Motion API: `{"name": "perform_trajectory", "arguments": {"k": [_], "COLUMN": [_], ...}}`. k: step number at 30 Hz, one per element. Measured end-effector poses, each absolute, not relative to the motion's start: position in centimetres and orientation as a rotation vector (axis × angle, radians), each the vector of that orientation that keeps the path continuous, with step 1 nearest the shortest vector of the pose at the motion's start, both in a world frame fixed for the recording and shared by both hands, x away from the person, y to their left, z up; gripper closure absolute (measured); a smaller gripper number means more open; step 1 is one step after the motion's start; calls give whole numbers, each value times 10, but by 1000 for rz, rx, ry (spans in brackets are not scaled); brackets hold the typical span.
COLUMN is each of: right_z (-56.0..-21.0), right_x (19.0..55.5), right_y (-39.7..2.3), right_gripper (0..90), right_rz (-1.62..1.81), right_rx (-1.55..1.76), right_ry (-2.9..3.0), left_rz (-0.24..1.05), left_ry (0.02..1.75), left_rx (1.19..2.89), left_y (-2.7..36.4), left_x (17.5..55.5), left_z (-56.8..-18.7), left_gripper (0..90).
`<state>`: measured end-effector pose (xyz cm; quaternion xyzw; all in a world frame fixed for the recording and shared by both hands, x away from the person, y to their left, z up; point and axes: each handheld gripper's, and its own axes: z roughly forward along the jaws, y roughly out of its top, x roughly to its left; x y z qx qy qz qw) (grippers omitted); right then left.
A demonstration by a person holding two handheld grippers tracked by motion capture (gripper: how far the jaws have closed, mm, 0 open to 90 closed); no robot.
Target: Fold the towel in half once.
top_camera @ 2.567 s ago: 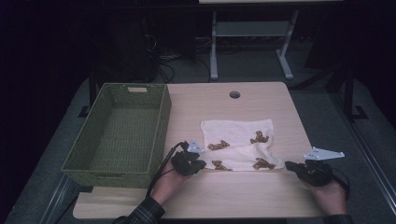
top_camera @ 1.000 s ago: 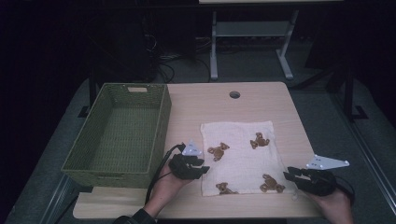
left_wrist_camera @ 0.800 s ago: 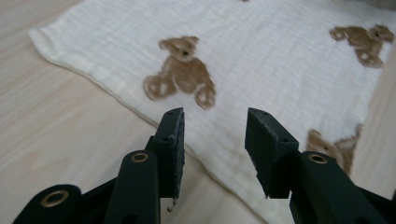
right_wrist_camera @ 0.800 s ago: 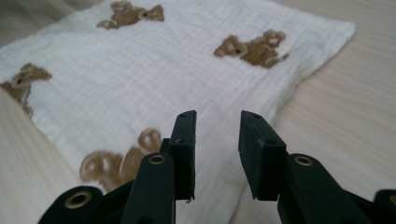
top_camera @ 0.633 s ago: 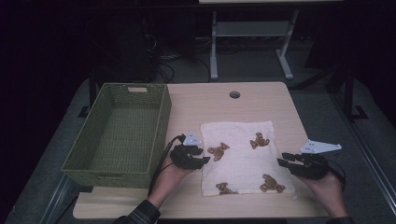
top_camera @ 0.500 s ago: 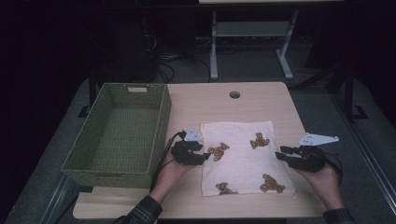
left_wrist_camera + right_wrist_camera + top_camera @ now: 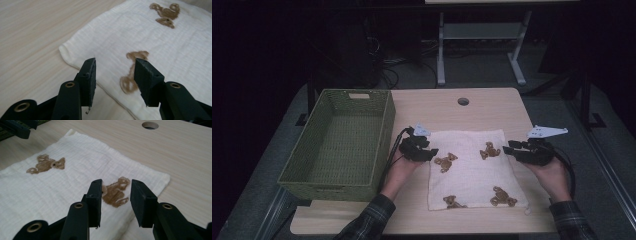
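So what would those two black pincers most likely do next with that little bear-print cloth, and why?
Probably move in onto the cloth's far corners and pinch them, perhaps to fold it. The left gripper and right gripper have just been opening, and each has a gap between its jaws with nothing held. The cloth lies flat on the table, and each gripper hovers above a side edge near a far corner.

A white cloth [image 7: 474, 167] printed with brown bears lies flat on the wooden table [image 7: 452, 110]. The left gripper [image 7: 431, 152] sits at the cloth's left edge near its far corner, jaws apart with nothing between them. The right gripper [image 7: 508, 149] sits at the cloth's right edge, opposite, jaws also apart. A green woven basket [image 7: 339, 145] stands left of the cloth, beyond the left gripper. A round hole [image 7: 463, 101] lies beyond the cloth's far edge.
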<state>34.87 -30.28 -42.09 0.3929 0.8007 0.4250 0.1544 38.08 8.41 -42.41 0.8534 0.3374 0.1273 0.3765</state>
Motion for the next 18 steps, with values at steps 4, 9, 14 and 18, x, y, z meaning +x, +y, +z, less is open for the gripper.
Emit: {"name": "perform_trajectory", "arguments": {"k": [4,9,14,18], "right_z": [-421,-422,-423,-424], "right_x": [362,373,378,381], "right_y": [-303,-302,-299,-298], "right_gripper": [614,607,607,607], "right_rz": [1232,1219,1221,1216], "right_rx": [1131,1132,1129,1126], "right_ry": [2281,2287,2293,2295], "left_rz": [342,386,423,426], "left_ry": [894,944,992,1013], "left_rx": [2174,2165,2148,2162], "left_y": [82,86,91,91], "left_x": [400,421,440,450], "left_z": [-429,-433,-441,-447], "left_gripper": [529,557,565,571]}}
